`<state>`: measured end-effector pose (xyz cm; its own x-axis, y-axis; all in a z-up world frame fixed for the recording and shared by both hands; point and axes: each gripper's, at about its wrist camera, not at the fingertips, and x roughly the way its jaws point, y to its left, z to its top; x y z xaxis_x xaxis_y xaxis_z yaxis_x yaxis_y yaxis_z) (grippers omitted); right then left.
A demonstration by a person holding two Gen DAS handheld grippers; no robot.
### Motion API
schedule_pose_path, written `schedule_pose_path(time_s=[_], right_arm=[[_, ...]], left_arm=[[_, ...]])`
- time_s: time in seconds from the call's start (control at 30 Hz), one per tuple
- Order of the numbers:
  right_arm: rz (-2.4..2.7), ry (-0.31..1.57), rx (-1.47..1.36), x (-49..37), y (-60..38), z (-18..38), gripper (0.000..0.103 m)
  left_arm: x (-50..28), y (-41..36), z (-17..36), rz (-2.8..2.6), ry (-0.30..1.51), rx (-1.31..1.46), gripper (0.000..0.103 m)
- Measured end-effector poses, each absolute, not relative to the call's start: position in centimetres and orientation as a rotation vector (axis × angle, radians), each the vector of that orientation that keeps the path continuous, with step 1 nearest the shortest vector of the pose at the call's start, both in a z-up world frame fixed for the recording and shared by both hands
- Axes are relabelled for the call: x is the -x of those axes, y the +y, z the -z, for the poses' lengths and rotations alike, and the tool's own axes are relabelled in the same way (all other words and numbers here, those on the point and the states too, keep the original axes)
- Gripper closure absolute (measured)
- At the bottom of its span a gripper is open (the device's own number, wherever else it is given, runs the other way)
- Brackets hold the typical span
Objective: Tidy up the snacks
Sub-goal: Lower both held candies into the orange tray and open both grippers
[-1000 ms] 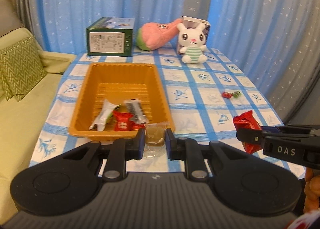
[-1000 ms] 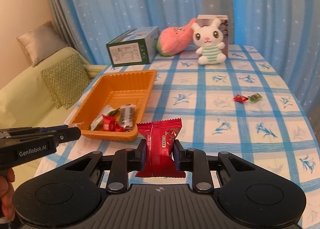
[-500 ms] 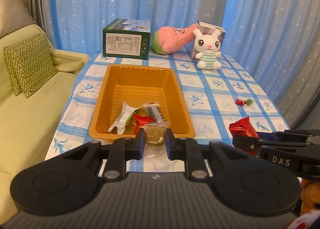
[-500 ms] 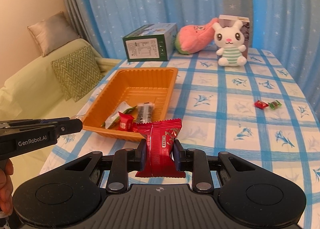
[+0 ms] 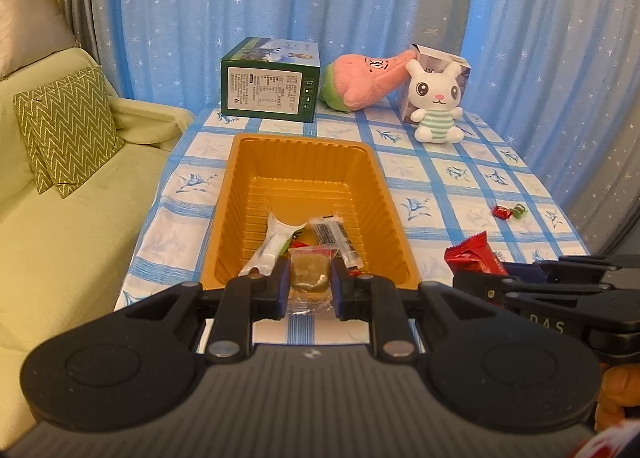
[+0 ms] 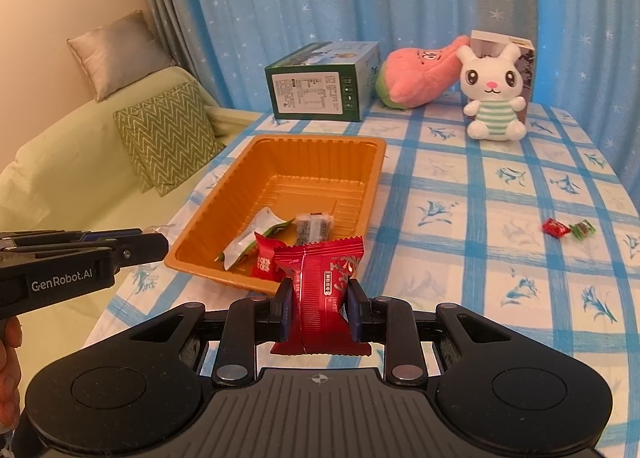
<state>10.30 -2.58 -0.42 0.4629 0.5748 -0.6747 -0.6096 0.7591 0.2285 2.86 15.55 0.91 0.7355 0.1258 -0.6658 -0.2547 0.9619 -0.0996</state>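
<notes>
While clamped in right tool (image 6: 319, 300), red packet (image 6: 320, 290) nears tray (image 6: 224, 193).

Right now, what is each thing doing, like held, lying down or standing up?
Left gripper: shut on clear-wrapped snack.
Right gripper: shut on red snack packet.
Orange tray: on table, holding several snacks.
Two small candies: loose on tablecloth.
Green box: closed, standing.
Bunny plush: sitting upright.
Pink plush: lying down.
</notes>
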Motion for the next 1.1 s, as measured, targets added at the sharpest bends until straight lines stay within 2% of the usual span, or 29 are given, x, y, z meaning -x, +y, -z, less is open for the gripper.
schedule_pose_path(time_s=[1.1], right_arm=[[-0.758, 0.852, 0.092, -19.5, 4.6, 4.0, 0.076]], left_arm=[[-12.6, 21.3, 2.9, -0.183, 0.782, 0.194, 0.084]])
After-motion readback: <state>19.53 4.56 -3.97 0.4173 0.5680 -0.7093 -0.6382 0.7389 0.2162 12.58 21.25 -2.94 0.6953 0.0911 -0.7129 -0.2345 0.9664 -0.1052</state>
